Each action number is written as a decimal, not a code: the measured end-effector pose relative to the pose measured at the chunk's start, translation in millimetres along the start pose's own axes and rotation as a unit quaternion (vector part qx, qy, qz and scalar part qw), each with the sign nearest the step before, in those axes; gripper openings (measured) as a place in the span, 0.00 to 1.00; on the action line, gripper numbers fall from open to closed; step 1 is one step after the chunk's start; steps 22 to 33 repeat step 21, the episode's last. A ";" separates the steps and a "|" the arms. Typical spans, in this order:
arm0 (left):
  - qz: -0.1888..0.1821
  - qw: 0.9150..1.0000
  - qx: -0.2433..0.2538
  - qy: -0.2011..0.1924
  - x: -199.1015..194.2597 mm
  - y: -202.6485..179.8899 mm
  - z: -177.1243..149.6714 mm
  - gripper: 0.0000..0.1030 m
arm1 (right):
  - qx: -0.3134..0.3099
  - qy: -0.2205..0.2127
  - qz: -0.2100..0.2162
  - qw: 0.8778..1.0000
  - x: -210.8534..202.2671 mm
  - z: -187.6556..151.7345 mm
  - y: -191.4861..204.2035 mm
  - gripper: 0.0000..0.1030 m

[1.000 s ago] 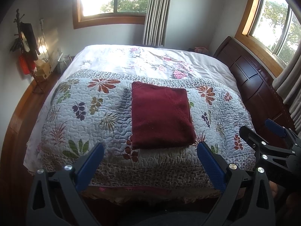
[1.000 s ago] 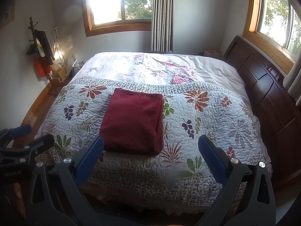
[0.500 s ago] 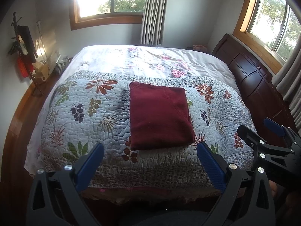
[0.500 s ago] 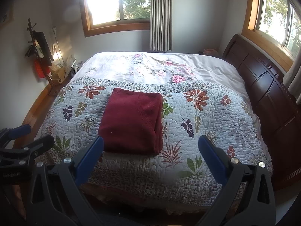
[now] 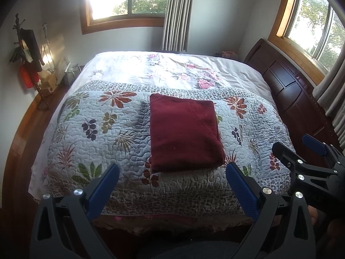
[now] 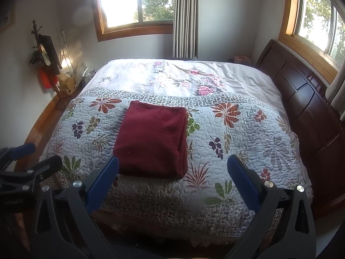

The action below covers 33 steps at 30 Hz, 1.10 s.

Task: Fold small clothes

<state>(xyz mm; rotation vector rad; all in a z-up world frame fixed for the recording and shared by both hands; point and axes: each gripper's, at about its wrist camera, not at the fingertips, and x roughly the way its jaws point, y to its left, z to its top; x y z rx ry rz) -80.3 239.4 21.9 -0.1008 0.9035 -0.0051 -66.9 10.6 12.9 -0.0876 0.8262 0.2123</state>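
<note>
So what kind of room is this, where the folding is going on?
A bedroom in a home, most likely: a large bed with a floral quilt, a dark wooden headboard, and curtained windows. A folded dark red garment lies on the quilt.

One folded garment [image 5: 183, 133], two tools, two windows, perhaps more.

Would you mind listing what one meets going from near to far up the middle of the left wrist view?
Left claw → near edge of the floral quilt → folded dark red garment → white flowered bedspread → striped curtain.
</note>
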 end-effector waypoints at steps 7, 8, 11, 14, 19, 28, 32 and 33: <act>0.000 1.000 0.000 0.000 0.0 0.4 0.1 0.96 | -0.003 0.003 0.000 1.000 3.7 2.5 -0.3 0.97; 0.000 1.000 0.000 0.000 0.0 0.5 0.2 0.96 | -0.003 0.003 -0.001 1.000 3.8 2.4 -0.3 0.97; -0.001 1.000 -0.001 0.001 0.8 1.3 0.3 0.96 | -0.002 0.004 0.000 1.000 4.8 2.7 -0.8 0.97; 0.000 1.000 -0.001 0.001 0.7 1.0 -1.2 0.96 | -0.002 0.006 0.001 1.000 7.3 2.8 -3.0 0.97; 0.001 1.000 -0.002 0.000 0.4 0.8 -2.2 0.96 | 0.004 0.011 0.002 1.000 10.8 1.7 -6.5 0.97; 0.000 1.000 -0.003 0.001 0.4 0.9 -2.2 0.96 | 0.006 0.013 0.003 1.000 11.2 1.5 -7.6 0.97; 0.000 1.000 -0.003 0.001 0.4 0.9 -2.2 0.96 | 0.006 0.013 0.003 1.000 11.2 1.5 -7.6 0.97; 0.000 1.000 -0.003 0.001 0.4 0.9 -2.2 0.96 | 0.006 0.013 0.003 1.000 11.2 1.5 -7.6 0.97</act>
